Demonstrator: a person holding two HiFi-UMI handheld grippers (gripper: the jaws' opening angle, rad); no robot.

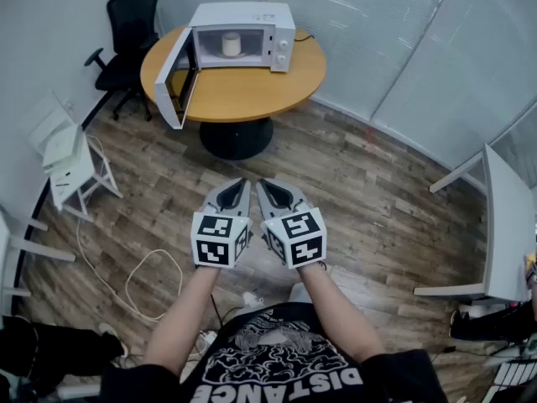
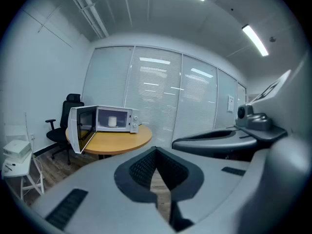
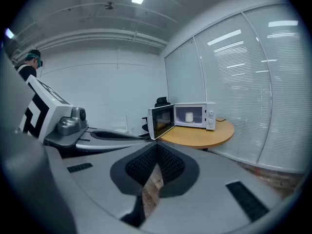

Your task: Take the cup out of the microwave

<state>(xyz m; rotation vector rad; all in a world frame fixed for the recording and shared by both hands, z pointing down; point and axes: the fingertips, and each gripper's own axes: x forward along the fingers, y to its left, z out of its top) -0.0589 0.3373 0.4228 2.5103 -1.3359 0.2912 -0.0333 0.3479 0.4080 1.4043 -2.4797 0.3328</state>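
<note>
Well ahead of left gripper [image 1: 242, 183] and right gripper [image 1: 263, 184], both jaw pairs together, empty: cup [image 1: 231, 44] inside open microwave [image 1: 281, 17].
Cup a smooth white cylinder; microwave boxy, white, on round wooden table [image 1: 252, 91].

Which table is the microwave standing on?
The round wooden table beside the black office chair; the microwave sits there, door open. The white table at the right is straight-edged.
</note>
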